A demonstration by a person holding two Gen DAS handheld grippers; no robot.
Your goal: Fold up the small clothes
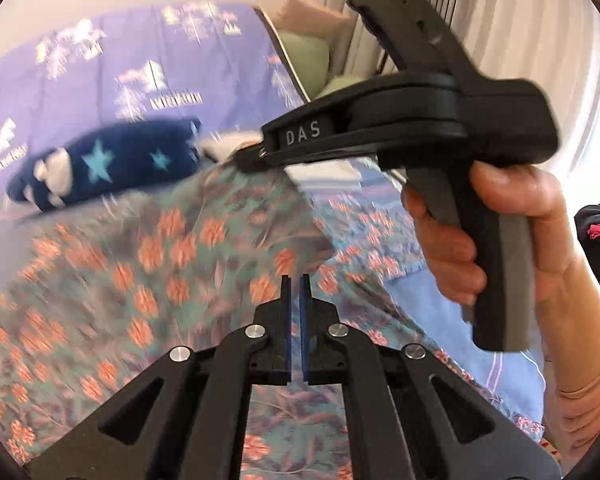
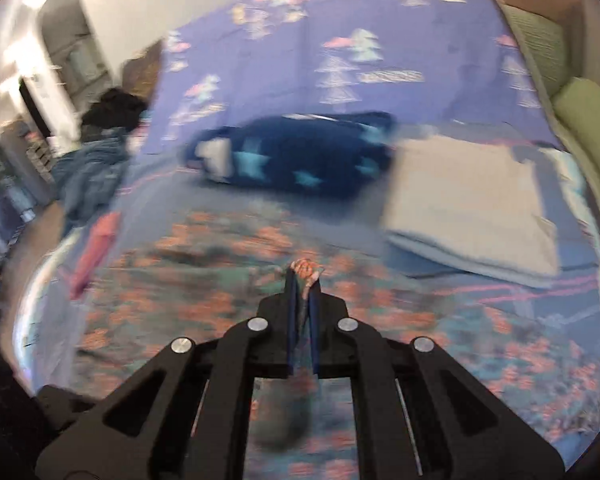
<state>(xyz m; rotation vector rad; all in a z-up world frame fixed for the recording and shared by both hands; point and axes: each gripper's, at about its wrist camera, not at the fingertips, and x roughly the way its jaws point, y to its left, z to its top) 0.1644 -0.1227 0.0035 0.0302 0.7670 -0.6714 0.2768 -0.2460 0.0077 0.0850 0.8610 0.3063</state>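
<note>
A teal garment with orange flowers (image 1: pixel 152 272) lies spread on the purple bed sheet (image 1: pixel 100 76), and it also fills the lower right wrist view (image 2: pixel 204 296). My right gripper (image 2: pixel 303 276) is shut on a bunched edge of this floral garment; its body and the hand holding it show in the left wrist view (image 1: pixel 420 120). My left gripper (image 1: pixel 296 280) hovers over the floral garment with its jaws nearly closed and nothing seen between them. Both views are motion-blurred.
A folded navy garment with light blue stars (image 1: pixel 104 164) (image 2: pixel 300 156) lies behind the floral one. A folded pale stack (image 2: pixel 472 200) sits to its right. Green pillows (image 2: pixel 580 116) line the right edge. A blue heap (image 2: pixel 92 172) and a pink item (image 2: pixel 92 252) lie left.
</note>
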